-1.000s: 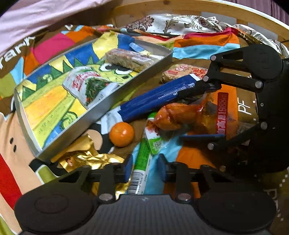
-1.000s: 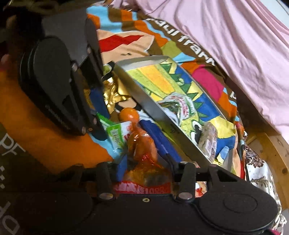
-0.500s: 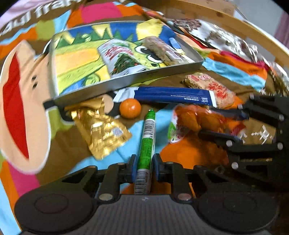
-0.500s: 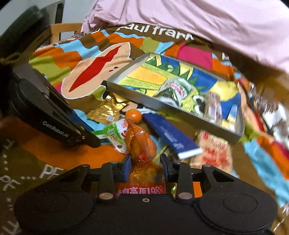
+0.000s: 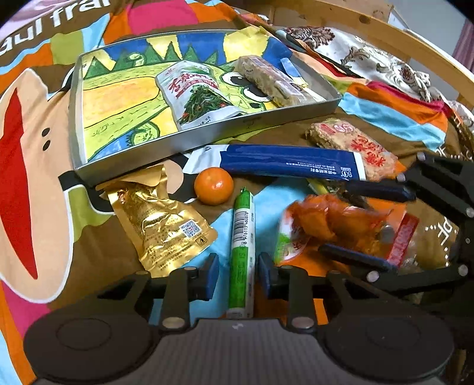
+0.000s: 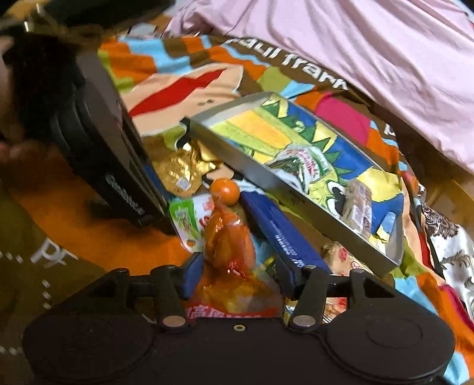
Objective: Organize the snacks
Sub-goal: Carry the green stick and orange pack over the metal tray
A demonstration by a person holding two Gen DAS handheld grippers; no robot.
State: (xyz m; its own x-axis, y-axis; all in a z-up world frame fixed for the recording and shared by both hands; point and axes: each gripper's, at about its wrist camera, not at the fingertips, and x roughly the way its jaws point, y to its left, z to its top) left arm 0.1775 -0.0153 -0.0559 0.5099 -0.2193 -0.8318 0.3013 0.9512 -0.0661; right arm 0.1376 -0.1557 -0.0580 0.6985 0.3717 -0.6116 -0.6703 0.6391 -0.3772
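A metal tray [image 5: 207, 134] with a cartoon-printed floor holds a seaweed packet [image 5: 195, 91] and a cereal bar [image 5: 271, 80]. In front of it lie a gold pouch [image 5: 160, 225], a small orange [image 5: 214, 186], a long blue packet [image 5: 284, 161] and a red-printed rice cake [image 5: 352, 145]. My left gripper [image 5: 238, 275] is open, its pads either side of a green sausage stick [image 5: 242, 251] without touching it. My right gripper [image 6: 237, 272] is open around an orange chicken-leg packet [image 6: 228, 245], which also shows in the left wrist view [image 5: 340, 225].
Everything lies on a colourful cartoon bedspread [image 5: 35, 177]. A pink quilt [image 6: 370, 50] lies beyond the tray. A curved wooden rail [image 5: 370, 26] and a patterned cloth [image 5: 361, 56] border the far side. The left gripper's body [image 6: 97, 154] stands close at the right gripper's left.
My left gripper was shut on the green stick half a second ago and has opened. My right gripper's jaws have spread wider around the chicken packet.
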